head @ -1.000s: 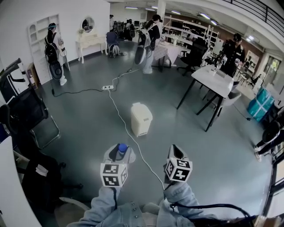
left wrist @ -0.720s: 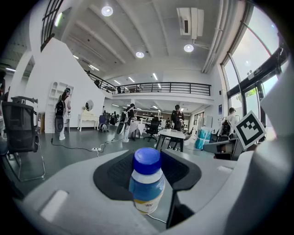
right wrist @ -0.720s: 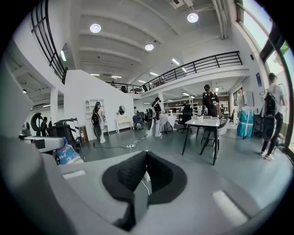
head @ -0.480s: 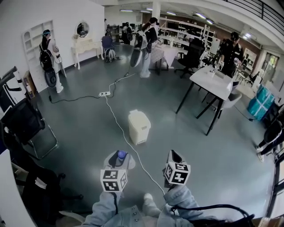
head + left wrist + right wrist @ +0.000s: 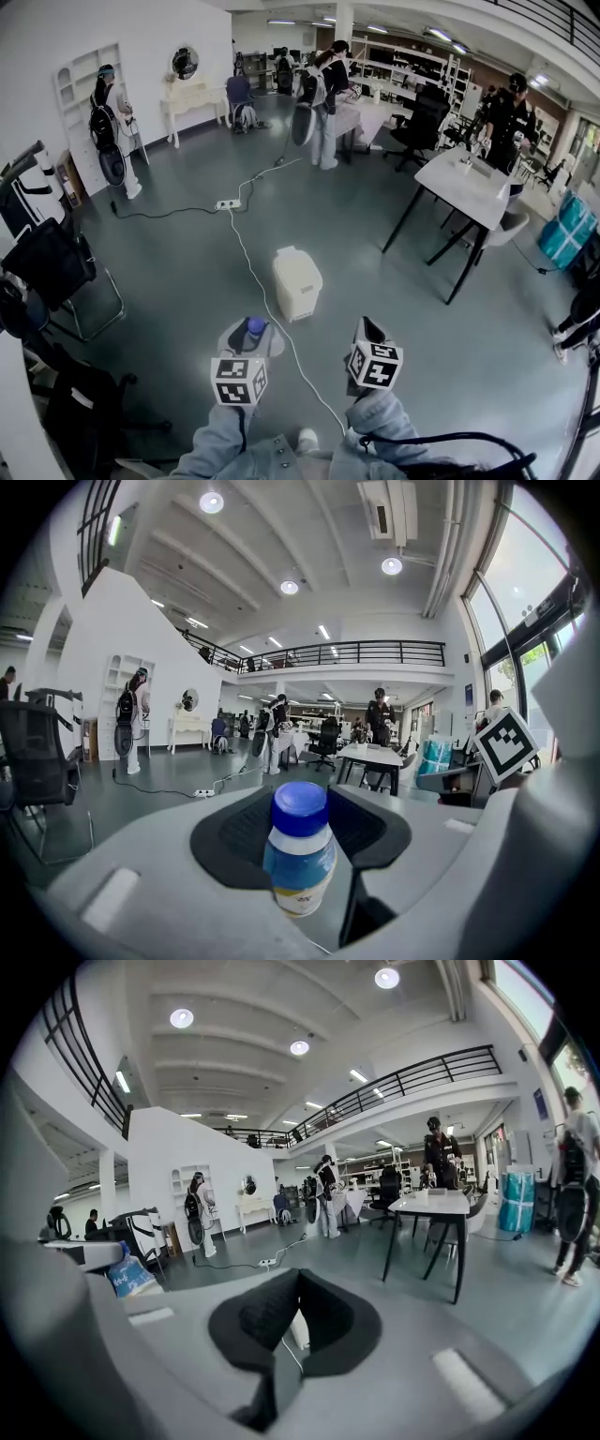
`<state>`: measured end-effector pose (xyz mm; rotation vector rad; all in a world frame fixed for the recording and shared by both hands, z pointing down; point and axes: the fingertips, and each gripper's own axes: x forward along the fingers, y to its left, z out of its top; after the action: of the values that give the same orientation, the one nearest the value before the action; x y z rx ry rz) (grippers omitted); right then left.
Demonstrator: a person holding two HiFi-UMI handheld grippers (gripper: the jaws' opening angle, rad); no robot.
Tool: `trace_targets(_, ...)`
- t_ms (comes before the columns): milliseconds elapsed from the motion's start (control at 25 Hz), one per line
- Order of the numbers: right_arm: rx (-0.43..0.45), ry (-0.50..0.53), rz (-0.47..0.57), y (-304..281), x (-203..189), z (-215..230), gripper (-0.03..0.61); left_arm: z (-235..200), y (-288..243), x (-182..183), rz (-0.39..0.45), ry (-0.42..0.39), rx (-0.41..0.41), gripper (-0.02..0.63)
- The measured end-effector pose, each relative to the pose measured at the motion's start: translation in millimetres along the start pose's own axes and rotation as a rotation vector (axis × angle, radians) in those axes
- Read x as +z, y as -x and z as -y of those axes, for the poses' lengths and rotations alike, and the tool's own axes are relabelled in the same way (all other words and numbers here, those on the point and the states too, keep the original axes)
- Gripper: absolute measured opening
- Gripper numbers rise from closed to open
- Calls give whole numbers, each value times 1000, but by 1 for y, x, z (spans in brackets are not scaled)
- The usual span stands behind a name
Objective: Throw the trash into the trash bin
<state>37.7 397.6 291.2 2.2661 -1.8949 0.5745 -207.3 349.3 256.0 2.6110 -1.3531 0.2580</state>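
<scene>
Broad grey office floor, white trash bin ahead, open floor all round, cable passing its left edge; left gripper clamped on blue-capped bottle; right gripper jaws together, empty

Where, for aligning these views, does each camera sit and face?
Head view: on the person's head, facing steeply down at the trash bin; sleeves, left gripper, right gripper show.
Left gripper view: on that gripper, looking along its jaws, shut on the bottle.
Right gripper view: likewise, jaws empty.
Shared: head and left gripper views both show the bottle.
</scene>
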Motion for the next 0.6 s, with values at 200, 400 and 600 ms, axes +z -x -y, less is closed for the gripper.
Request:
trace_targets(200, 20, -22, -17, -45, 9, 31, 3, 7, -49, 10, -4, 1, 21, 195)
trace_targets(400, 17, -33, -20, -78, 20, 62, 3, 11, -90, 16, -1, 17, 33, 195)
trace_targets(600, 2, -51, -41, -100, 25, 83, 3, 14, -121, 17, -24, 16, 26, 195)
